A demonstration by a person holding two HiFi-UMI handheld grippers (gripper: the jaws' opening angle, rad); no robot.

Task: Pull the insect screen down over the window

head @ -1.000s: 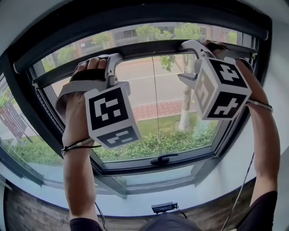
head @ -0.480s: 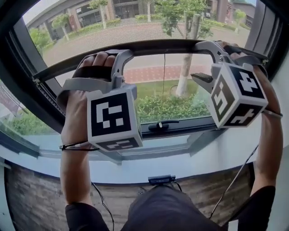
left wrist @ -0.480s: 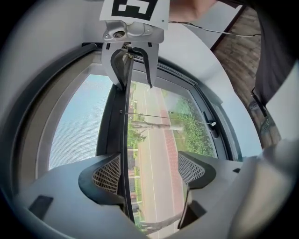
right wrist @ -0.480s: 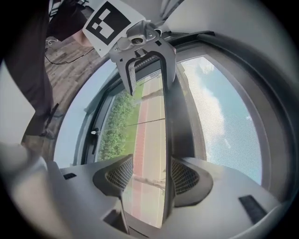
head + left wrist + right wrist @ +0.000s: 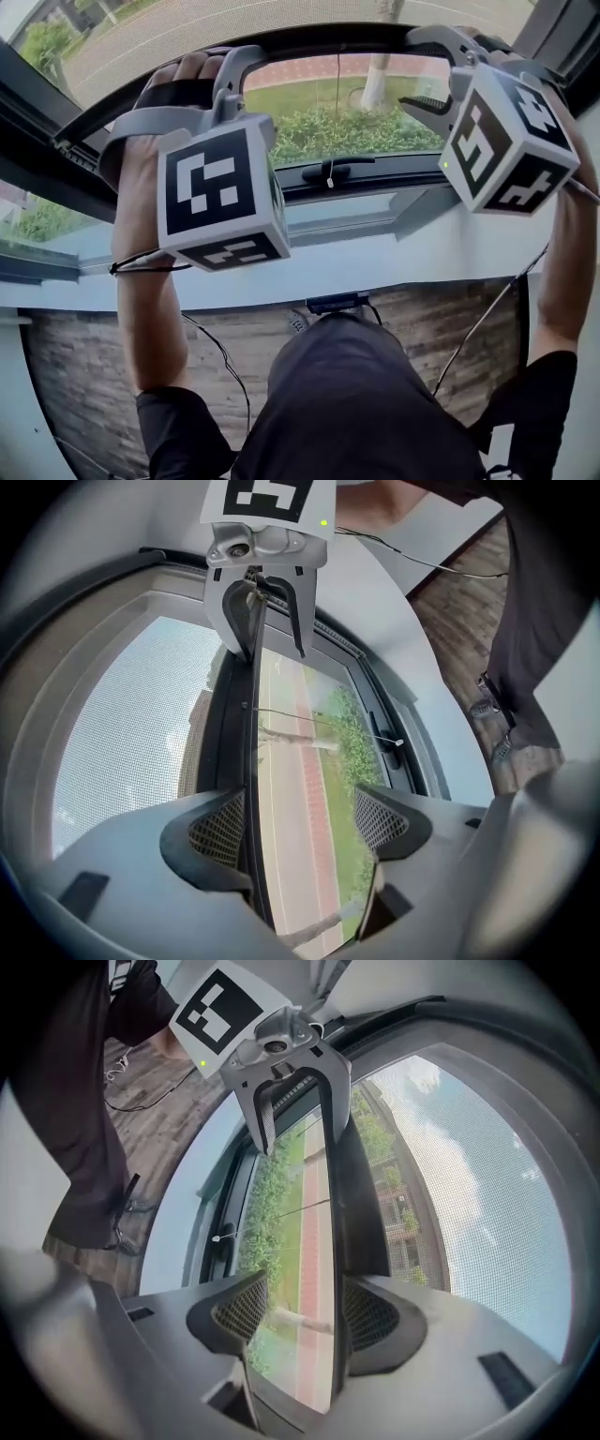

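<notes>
The insect screen's dark bottom bar (image 5: 319, 39) runs across the window, with grey mesh (image 5: 141, 37) stretched above it. My left gripper (image 5: 230, 70) hooks over the bar at the left, my right gripper (image 5: 422, 75) at the right. In the left gripper view the bar (image 5: 234, 705) passes between the open jaws of the left gripper (image 5: 300, 822), close against the left pad (image 5: 220, 827). In the right gripper view the bar (image 5: 356, 1204) lies against the right pad (image 5: 370, 1314) of the right gripper (image 5: 307, 1314), with a wide gap beside it. Mesh (image 5: 478, 1194) fills the upper pane.
A black window handle (image 5: 328, 171) sits on the lower frame just under the bar. A thin pull cord (image 5: 328, 724) with a bead hangs from the bar. Below are the white sill (image 5: 394, 262), the person's dark clothing (image 5: 347, 403) and cables along the wall.
Both grippers have come down with the bar, from near the top of the pane to just above the window handle. Mesh now covers most of the glass.
</notes>
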